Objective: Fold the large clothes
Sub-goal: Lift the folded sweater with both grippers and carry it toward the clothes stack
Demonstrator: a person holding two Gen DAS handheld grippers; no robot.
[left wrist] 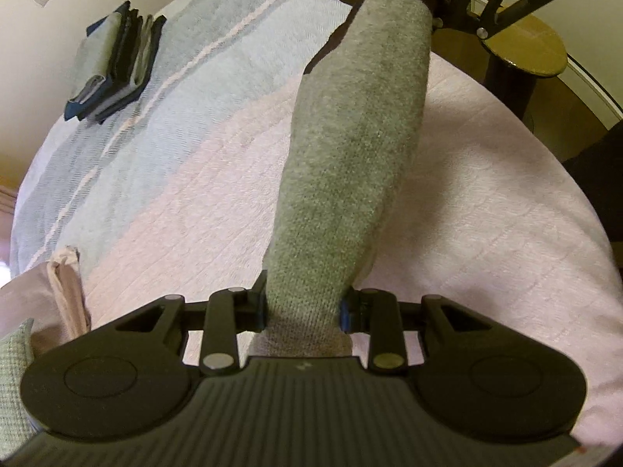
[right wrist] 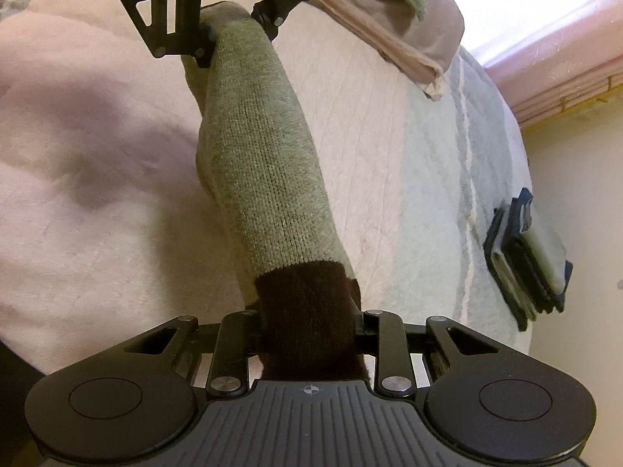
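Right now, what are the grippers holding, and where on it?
Both hold one grey-green knitted garment: left gripper at its plain end, right gripper at its dark brown end.

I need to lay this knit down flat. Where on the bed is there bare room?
Widest bare patch: pink blanket on the stool side of the grey-green knit. Narrower pink strip between knit and blue striped cover. Crowded: folded stack on the stripes; pillows at the head.

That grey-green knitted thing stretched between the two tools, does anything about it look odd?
Somewhat. The grey-green knitted garment is bunched into a rope-like roll, held above the pink quilted bedspread between the left gripper and right gripper, not spread flat. Its dark brown end sits in the right jaws.
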